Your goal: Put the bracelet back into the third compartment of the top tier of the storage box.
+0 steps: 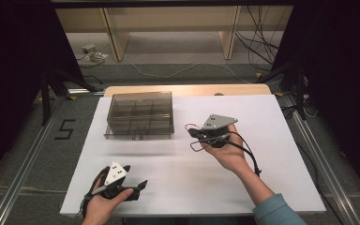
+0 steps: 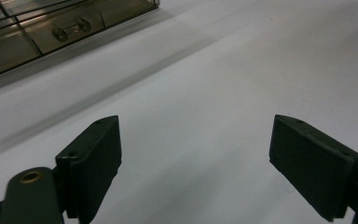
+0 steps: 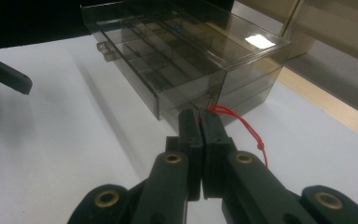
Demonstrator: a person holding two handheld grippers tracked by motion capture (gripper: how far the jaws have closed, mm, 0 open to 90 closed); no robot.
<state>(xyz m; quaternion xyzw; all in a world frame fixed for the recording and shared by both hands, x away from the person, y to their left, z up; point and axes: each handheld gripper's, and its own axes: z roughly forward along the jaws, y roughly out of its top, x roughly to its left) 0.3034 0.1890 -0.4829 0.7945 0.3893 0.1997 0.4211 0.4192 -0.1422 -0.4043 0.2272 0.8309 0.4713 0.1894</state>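
Note:
A smoky clear plastic drawer box [image 1: 139, 115] with several compartments stands at the back left of the white table [image 1: 272, 154]. My right gripper [image 1: 193, 132] hovers just right of the box's front corner, held by a hand in a teal sleeve. In the right gripper view its jaws [image 3: 198, 114] are pressed together on a thin red cord [image 3: 244, 126], which loops out to the right; the cord [image 1: 189, 125] also shows at the tips from above. My left gripper [image 1: 136, 182] sits near the table's front left edge, and its jaws [image 2: 196, 154] stand wide apart over bare table.
The box's drawer front with a small handle [image 2: 70, 29] lies ahead of the left gripper. One left jaw [image 3: 9, 77] shows far off in the right gripper view. Wooden shelving [image 1: 168, 28] and floor cables [image 1: 258, 42] lie beyond the table; metal rails [image 1: 28, 159] run along both sides.

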